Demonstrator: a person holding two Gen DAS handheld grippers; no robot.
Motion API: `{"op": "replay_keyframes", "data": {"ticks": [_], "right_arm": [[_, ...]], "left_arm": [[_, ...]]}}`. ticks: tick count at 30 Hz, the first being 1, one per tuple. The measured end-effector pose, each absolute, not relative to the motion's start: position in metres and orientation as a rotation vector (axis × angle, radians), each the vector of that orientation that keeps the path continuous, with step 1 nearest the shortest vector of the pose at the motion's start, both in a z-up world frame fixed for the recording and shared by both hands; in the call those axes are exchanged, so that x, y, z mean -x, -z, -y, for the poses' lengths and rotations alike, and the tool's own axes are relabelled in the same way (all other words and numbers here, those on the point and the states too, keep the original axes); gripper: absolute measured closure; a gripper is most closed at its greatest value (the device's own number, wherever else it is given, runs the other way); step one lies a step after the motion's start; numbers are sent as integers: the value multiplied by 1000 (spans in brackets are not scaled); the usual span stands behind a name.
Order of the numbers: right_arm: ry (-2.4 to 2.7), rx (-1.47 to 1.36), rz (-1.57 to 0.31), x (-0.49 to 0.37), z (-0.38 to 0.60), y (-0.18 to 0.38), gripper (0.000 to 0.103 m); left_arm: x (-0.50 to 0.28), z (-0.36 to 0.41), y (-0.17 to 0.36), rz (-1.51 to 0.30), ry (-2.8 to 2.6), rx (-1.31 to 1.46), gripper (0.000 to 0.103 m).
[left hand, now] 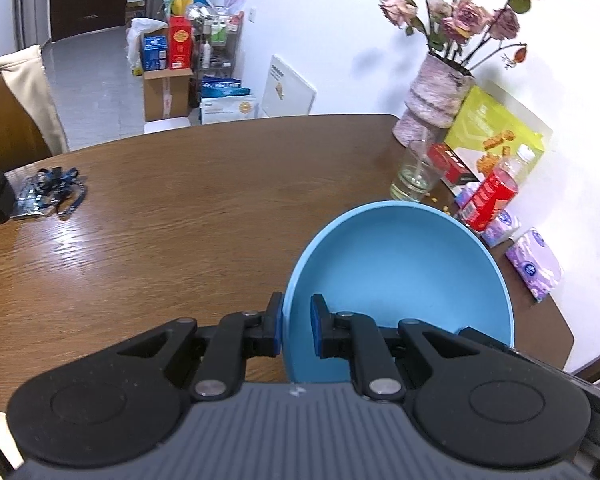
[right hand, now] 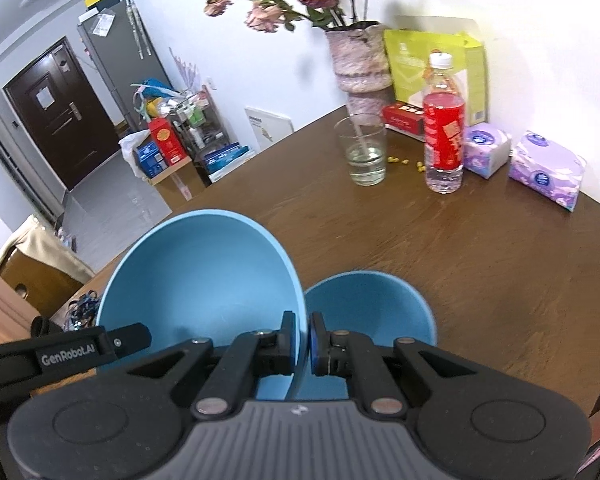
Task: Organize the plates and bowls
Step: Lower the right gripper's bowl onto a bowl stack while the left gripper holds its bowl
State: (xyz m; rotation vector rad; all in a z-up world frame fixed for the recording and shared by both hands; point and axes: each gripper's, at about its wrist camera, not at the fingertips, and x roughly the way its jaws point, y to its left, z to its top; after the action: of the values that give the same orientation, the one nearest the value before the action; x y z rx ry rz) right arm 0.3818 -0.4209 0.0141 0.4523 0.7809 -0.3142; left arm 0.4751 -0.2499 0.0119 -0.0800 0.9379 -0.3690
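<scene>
The left gripper (left hand: 296, 325) straddled the near rim of a large light-blue bowl (left hand: 404, 276), 1 pad outside the wall and 1 inside, with a visible gap between the inner pad and the wall, so the jaws stood open around the rim. In the left wrist view that bowl sat at 5 o'clock over the brown wooden desk (left hand: 204, 200). The right gripper (right hand: 302, 340) was pinched closed on the right-hand rim of the same large bowl (right hand: 196, 276), its pads pressed to either side of the wall. A smaller, darker blue bowl (right hand: 376, 304) stood just beside it at 3 o'clock, apparently touching. Toward 1 o'clock on the desk were a drinking glass (right hand: 365, 152), a red-labelled bottle (right hand: 443, 128) and a flower vase (right hand: 360, 64).
</scene>
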Motion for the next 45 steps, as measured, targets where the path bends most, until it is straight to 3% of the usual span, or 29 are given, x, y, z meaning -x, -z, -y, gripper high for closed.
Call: {"op": "replay_keyframes", "data": {"ticks": [19, 45], "right_arm": [[352, -446, -827, -378, 487, 5, 96], [286, -204, -916, -401, 482, 38, 96]], "left_arm": [[-472, 314, 13, -995, 390, 74, 89], [-474, 328, 55, -1044, 308, 72, 89]]}}
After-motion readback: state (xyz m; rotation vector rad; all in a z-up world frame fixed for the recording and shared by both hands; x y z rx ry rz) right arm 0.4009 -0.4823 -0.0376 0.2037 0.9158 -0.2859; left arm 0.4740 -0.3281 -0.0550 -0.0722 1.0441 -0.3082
